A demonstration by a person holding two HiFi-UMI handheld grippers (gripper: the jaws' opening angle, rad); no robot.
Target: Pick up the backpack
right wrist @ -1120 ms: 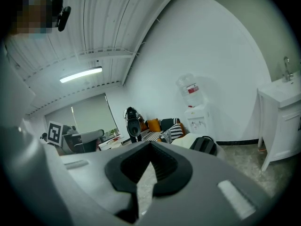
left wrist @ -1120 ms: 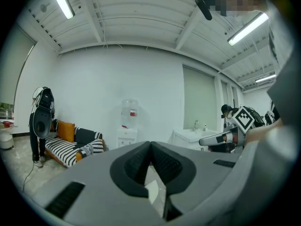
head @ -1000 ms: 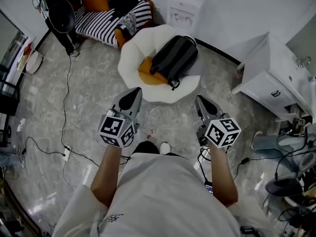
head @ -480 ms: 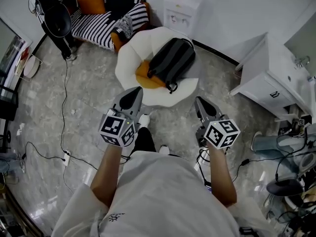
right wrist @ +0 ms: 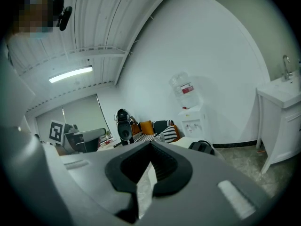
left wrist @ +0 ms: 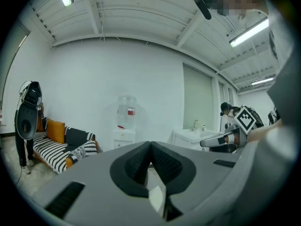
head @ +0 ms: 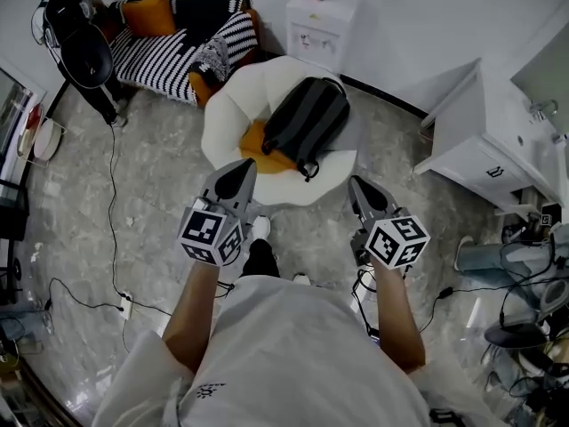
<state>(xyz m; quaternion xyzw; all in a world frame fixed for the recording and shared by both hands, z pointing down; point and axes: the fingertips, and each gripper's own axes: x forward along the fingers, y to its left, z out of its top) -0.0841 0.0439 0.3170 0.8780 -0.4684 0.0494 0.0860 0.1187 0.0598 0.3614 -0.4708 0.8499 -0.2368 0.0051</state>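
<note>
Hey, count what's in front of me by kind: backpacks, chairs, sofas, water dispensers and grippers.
backpack: 1
chair: 1
sofa: 1
water dispenser: 1
grippers: 2, the left gripper and the right gripper
Total: 6

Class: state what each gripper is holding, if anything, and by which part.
Nothing is held. The left gripper and right gripper are both shut and empty; the backpack lies apart on the white seat.

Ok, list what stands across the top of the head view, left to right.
Black stand → striped sofa → water dispenser → white sink cabinet.
</note>
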